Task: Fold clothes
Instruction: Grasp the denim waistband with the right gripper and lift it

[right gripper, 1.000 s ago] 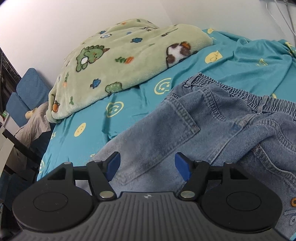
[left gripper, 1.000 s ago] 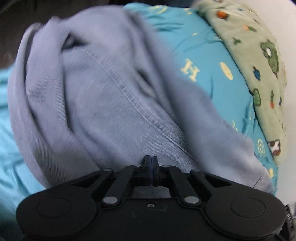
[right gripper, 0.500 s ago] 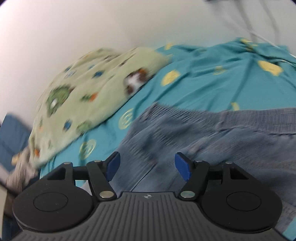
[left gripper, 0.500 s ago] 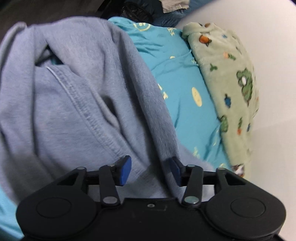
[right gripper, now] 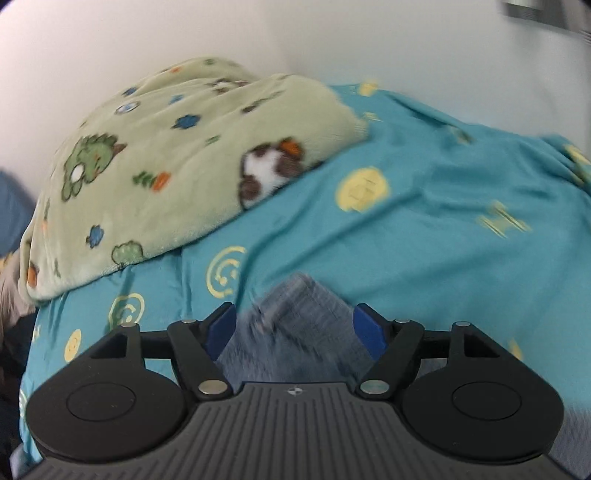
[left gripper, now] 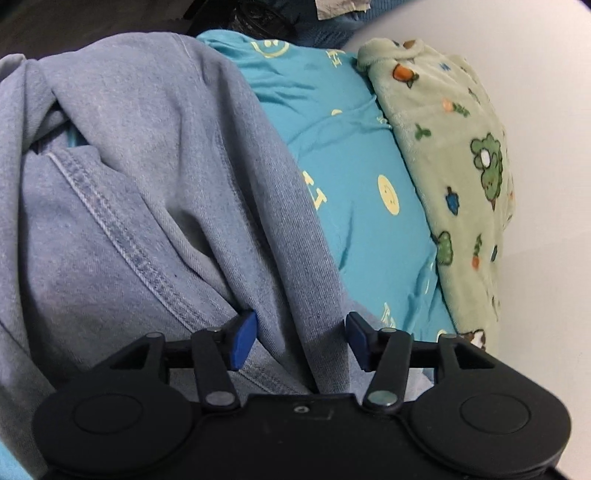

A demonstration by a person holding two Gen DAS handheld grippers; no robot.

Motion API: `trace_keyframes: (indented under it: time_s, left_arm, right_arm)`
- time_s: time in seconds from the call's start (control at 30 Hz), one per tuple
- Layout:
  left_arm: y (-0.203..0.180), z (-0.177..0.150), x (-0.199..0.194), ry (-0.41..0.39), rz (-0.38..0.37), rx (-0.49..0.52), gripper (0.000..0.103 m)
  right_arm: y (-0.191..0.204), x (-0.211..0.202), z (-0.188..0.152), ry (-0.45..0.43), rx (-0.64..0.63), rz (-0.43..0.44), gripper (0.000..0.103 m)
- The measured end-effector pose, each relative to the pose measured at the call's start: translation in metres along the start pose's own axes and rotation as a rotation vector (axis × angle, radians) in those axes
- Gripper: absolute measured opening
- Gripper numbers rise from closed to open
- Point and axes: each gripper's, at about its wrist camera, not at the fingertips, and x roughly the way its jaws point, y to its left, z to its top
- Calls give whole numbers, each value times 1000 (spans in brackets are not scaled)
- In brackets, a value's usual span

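Observation:
A pair of light blue jeans (left gripper: 147, 206) lies bunched on the teal bedsheet (left gripper: 354, 162), filling the left of the left wrist view. My left gripper (left gripper: 300, 338) is open, with a fold of the denim running between its blue pads but not pinched. In the right wrist view, a blurred corner of the jeans (right gripper: 295, 325) sits between the blue pads of my right gripper (right gripper: 293, 328), which is open just above it.
A green fleece blanket (right gripper: 166, 166) with cartoon animals lies heaped along the white wall (right gripper: 258, 33); it also shows in the left wrist view (left gripper: 454, 155). Dark clutter (left gripper: 280, 18) sits beyond the bed's far end.
My left gripper was shut on the jeans and has opened, letting the fabric go. My right gripper stayed open and swung away, so most of the jeans left its view.

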Motion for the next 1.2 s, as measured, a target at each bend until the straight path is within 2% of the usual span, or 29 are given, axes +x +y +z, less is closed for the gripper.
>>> trace_keyframes:
  time_s: [0.17, 0.27, 0.47, 0.57, 0.67, 0.8, 0.9, 0.97, 1.03, 1.17, 1.2]
  left_arm:
    - [3, 2, 11, 20, 4, 5, 51]
    - [2, 3, 20, 33, 16, 5, 51]
    - [0, 1, 24, 39, 31, 15, 51]
    - [2, 0, 20, 40, 27, -1, 51]
    - [3, -2, 16, 42, 27, -15, 51]
    - [2, -5, 11, 40, 26, -11, 51]
    - [2, -6, 11, 35, 31, -14, 51]
    - [0, -7, 13, 29, 36, 2, 51]
    - [0, -7, 17, 27, 42, 13, 51]
    - [-2, -5, 27, 18, 50, 27, 51]
    - [-2, -4, 28, 11, 50, 31, 51]
  right_arm:
    - [-11, 51, 20, 71, 10, 81, 74]
    - [-23, 69, 18, 180, 69, 201, 75]
    - [-28, 44, 24, 251, 96, 360, 73]
    - [-19, 16, 26, 259, 48, 406, 69]
    - [-14, -9, 19, 282, 31, 503, 68]
    - [-12, -11, 7, 336, -41, 445, 68]
    - [-24, 8, 6, 335, 41, 449, 68]
    - [-44, 31, 10, 334, 207, 496, 65]
    - [-56, 48, 12, 310, 311, 488, 53]
    - [-53, 74, 7, 311, 353, 521, 53]
    - [-48, 78, 5, 321, 321, 497, 51]
